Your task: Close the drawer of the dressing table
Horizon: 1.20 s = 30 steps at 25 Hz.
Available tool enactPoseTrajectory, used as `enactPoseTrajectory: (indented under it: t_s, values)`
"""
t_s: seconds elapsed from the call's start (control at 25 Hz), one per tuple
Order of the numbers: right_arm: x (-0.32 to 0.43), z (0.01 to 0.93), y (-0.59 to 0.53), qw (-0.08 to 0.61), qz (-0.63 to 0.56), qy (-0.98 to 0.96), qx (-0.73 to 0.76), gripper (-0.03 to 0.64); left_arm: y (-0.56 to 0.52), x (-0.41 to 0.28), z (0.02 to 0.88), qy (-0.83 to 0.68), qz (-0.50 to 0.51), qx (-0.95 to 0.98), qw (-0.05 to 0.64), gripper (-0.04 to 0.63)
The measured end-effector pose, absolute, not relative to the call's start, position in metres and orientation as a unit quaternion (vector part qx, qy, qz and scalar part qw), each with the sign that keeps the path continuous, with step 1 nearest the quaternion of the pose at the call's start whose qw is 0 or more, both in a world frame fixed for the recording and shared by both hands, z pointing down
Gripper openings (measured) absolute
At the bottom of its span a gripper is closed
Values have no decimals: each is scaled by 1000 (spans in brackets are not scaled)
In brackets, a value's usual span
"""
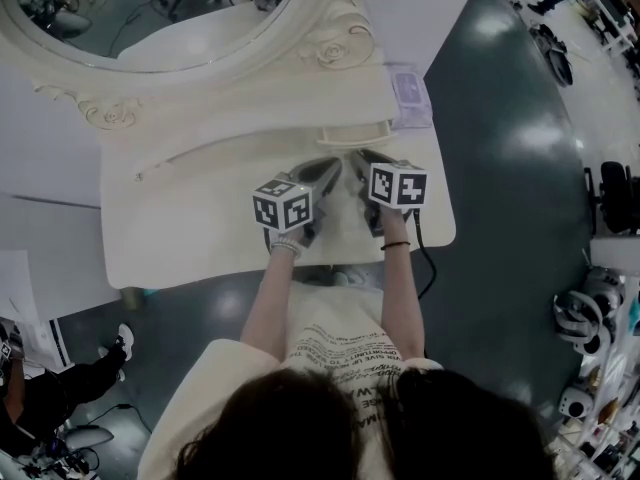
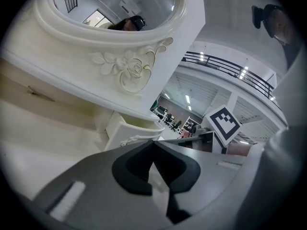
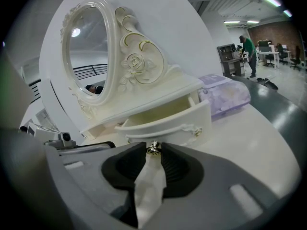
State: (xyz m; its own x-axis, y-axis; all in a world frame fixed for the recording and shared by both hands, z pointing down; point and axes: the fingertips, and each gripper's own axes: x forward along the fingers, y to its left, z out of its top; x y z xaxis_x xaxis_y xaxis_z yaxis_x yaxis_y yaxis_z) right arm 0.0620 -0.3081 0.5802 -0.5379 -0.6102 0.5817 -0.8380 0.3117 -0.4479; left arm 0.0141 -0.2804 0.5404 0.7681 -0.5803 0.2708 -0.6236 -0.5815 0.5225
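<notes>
The cream dressing table [image 1: 180, 228] has its small drawer [image 3: 168, 121] pulled partway out under the oval mirror [image 3: 88, 51]. In the head view the drawer [image 1: 352, 133] sticks out just ahead of both grippers. My right gripper [image 3: 153, 146] is shut on the drawer's metal knob [image 3: 153, 149], its tips on either side of it. My left gripper [image 2: 153, 143] rests beside it over the tabletop with its tips together and nothing between them. The drawer [image 2: 132, 128] lies just ahead of the left gripper. In the head view the left gripper [image 1: 327, 173] and right gripper [image 1: 362, 158] sit close together.
A lilac tissue pack [image 3: 225, 97] lies on the table right of the drawer, also visible from above [image 1: 410, 98]. The carved mirror frame [image 1: 330, 38] rises behind the drawer. The table's front edge [image 1: 280, 268] is near the person's body; dark floor lies to the right.
</notes>
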Motion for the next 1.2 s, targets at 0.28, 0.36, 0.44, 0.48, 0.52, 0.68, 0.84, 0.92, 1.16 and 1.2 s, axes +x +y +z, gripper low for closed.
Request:
enactPoseTrajectory:
  t_s: [0.28,0.36,0.44,0.48,0.52,0.68,0.84,0.92,1.16,1.2]
  values:
    - [60,581,-315,154,370,-794,457,101,-287,11,542,-340,34,887,310,-8]
    - [60,581,-316,154,371,-794,457,101,-288,10,542,-340,33,887,310,-8]
    - [60,580,-317,154,370,-794,457,101,-289,10,542,-341,33,887,310,-8]
    - [60,581,-318,154,370,-794,458,101,-290,9,542,-341,32,887,310,-8]
    - [60,581,-319,154,370,-793,459,101,-291,9,543,-340,32,887,311,-8]
    - [59,581,-322,154,369,-792,461,101,-294,6,543,-341,31,887,311,-8]
    - [59,580,-327,153,368,-793,462,103,-299,4,542,-343,29,886,309,-8]
    - [59,580,-330,152,368,-793,462,101,-302,4,542,-344,29,886,310,-8]
    - [58,579,-336,148,367,-794,461,101,-307,3,542,-347,27,885,310,-8]
    - [58,579,-337,148,367,-794,461,101,-308,3,542,-347,26,885,310,-8]
